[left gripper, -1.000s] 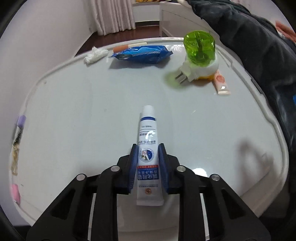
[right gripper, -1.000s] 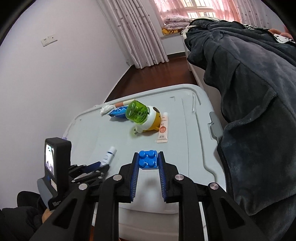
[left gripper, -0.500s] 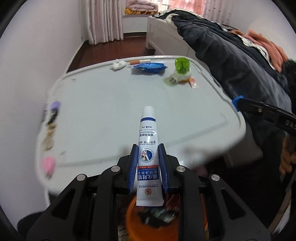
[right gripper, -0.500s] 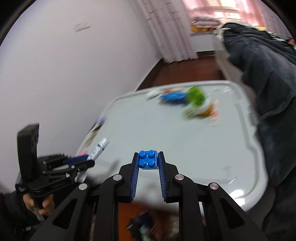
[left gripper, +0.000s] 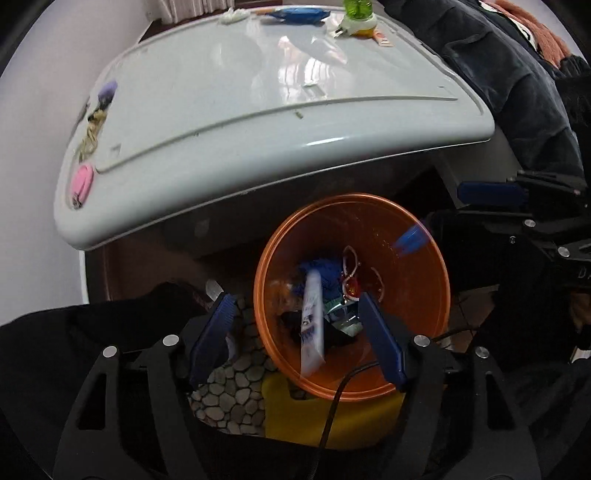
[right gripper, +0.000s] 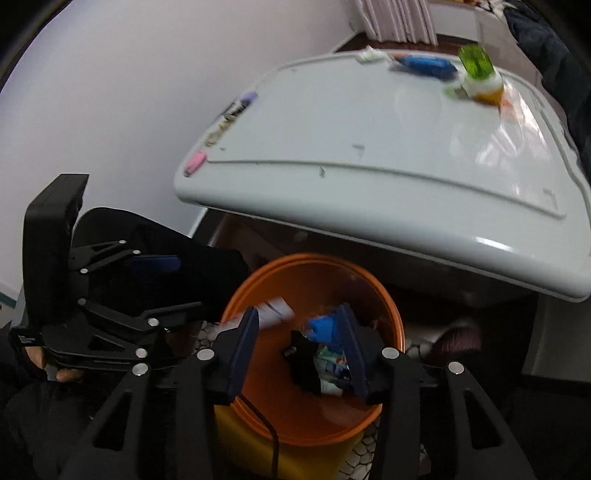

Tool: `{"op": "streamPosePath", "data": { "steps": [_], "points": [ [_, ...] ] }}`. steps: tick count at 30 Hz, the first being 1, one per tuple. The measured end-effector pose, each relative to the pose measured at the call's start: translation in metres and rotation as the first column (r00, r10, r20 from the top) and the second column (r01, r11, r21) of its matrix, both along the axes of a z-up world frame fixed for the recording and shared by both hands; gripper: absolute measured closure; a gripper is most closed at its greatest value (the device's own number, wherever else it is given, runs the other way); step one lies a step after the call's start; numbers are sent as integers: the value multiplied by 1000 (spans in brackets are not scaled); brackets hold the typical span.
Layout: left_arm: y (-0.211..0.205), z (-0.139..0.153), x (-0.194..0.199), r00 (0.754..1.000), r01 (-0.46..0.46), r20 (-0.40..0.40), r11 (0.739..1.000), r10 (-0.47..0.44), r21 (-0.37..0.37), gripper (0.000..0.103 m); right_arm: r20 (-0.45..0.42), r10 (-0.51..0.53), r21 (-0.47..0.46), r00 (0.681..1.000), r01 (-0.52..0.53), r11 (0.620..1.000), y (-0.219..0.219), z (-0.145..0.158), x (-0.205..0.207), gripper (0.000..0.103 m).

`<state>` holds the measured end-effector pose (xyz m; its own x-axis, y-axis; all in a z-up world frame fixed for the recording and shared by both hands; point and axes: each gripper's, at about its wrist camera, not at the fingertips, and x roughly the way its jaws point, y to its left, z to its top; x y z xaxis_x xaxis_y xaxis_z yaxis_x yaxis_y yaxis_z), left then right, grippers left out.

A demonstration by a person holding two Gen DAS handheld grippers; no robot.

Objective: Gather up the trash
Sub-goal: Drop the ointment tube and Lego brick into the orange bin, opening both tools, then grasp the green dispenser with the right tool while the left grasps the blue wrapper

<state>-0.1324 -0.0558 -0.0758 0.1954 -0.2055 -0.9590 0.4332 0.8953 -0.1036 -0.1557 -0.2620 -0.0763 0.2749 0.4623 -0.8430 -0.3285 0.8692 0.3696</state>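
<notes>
— So what takes up most of the view?
— The pale grey worktop [left gripper: 258,122], with a green-capped plug-in device [left gripper: 356,14], a blue packet [left gripper: 295,14] and a crumpled tissue [left gripper: 232,15] near its far edge, and a pink item [left gripper: 82,181] at its near left corner.
— And below it?
— An orange bin [left gripper: 424,295] on the floor, just beside the worktop's near edge, already holding mixed rubbish.
— Where are the two grippers?
— Both hang over the bin. The left gripper [left gripper: 299,339] has its jaws spread wide, holding nothing; the white tube [left gripper: 312,328] sits upright inside the bin, between them but apart from both. The right gripper [right gripper: 297,350] also has its jaws wide.
— The blue brick?
— A blurred blue brick [right gripper: 322,326] shows inside the bin, close to the right gripper's right jaw; contact cannot be told.
</notes>
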Motion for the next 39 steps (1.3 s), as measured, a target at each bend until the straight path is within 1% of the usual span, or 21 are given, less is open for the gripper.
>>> {"op": "streamPosePath", "data": {
  "steps": [2, 6, 10, 12, 14, 16, 17, 18, 19, 21, 23, 25, 29, 30, 31, 32, 33, 34, 36, 37, 39],
  "points": [
    [1, 4, 3, 1000, -8, 11, 1000, 8, -1, 34, 3, -23, 18, 1000, 23, 1000, -9, 4, 2, 57],
    [-3, 17, 15, 996, -16, 93, 999, 12, 48, 34, 55, -78, 19, 995, 77, 997, -31, 23, 13, 57],
    [-16, 31, 40, 985, -37, 173, 996, 23, 78, 34, 129, -139, 7, 982, 140, 990, -53, 46, 38, 57],
    [-23, 36, 54, 977, -54, 211, 995, 37, 78, 32, 183, -164, -17, 969, 170, 985, -63, 58, 58, 57],
    [-30, 39, 71, 969, -77, 240, 994, 55, 81, 31, 231, -183, -38, 956, 197, 980, -72, 68, 82, 54],
    [-36, 40, 89, 962, -105, 263, 991, 78, 89, 31, 303, -195, -78, 933, 228, 970, -79, 77, 111, 42],
    [-39, 41, 99, 958, -117, 274, 989, 88, 93, 31, 332, -195, -94, 923, 238, 967, -81, 80, 123, 38],
    [-41, 40, 109, 955, -127, 280, 987, 95, 96, 30, 355, -194, -110, 915, 247, 963, -84, 81, 136, 30],
    [-44, 39, 118, 953, -138, 284, 985, 104, 100, 30, 380, -192, -131, 905, 258, 957, -87, 83, 151, 28],
    [-49, 35, 138, 952, -155, 281, 982, 120, 107, 30, 408, -189, -151, 893, 270, 951, -94, 80, 187, 27],
    [-53, 29, 156, 955, -166, 264, 980, 134, 105, 30, 407, -200, -155, 891, 283, 947, -101, 74, 219, 24],
    [-56, 26, 166, 957, -172, 254, 980, 141, 104, 30, 380, -210, -153, 901, 285, 946, -106, 59, 258, 23],
    [-61, 21, 179, 959, -178, 239, 979, 150, 99, 30, 314, -233, -176, 921, 297, 938, -109, 22, 309, 24],
    [-62, 20, 183, 960, -176, 237, 980, 149, 97, 30, 293, -242, -176, 925, 301, 937, -111, 12, 319, 29],
    [-64, 19, 186, 960, -173, 237, 980, 146, 97, 30, 303, -245, -180, 921, 308, 934, -110, 10, 320, 32],
    [-65, 18, 189, 961, -169, 239, 981, 142, 96, 30, 316, -243, -156, 917, 303, 940, -112, 10, 321, 33],
    [-68, 18, 193, 961, -166, 240, 982, 139, 95, 30, 315, -246, -140, 917, 301, 943, -114, 12, 321, 38],
    [-70, 17, 196, 961, -165, 241, 982, 138, 95, 30, 341, -250, -123, 906, 306, 944, -115, 19, 316, 53],
    [-78, 17, 206, 962, -151, 239, 986, 128, 77, 30, 333, -268, -96, 904, 315, 944, -122, 28, 309, 53],
    [-83, 18, 211, 962, -141, 243, 988, 120, 70, 30, 327, -287, -62, 900, 324, 944, -126, 33, 300, 53],
    [-100, 19, 230, 956, -119, 276, 991, 97, 65, 30, 333, -303, -41, 893, 335, 941, -130, 43, 281, 53]
  ]
}}
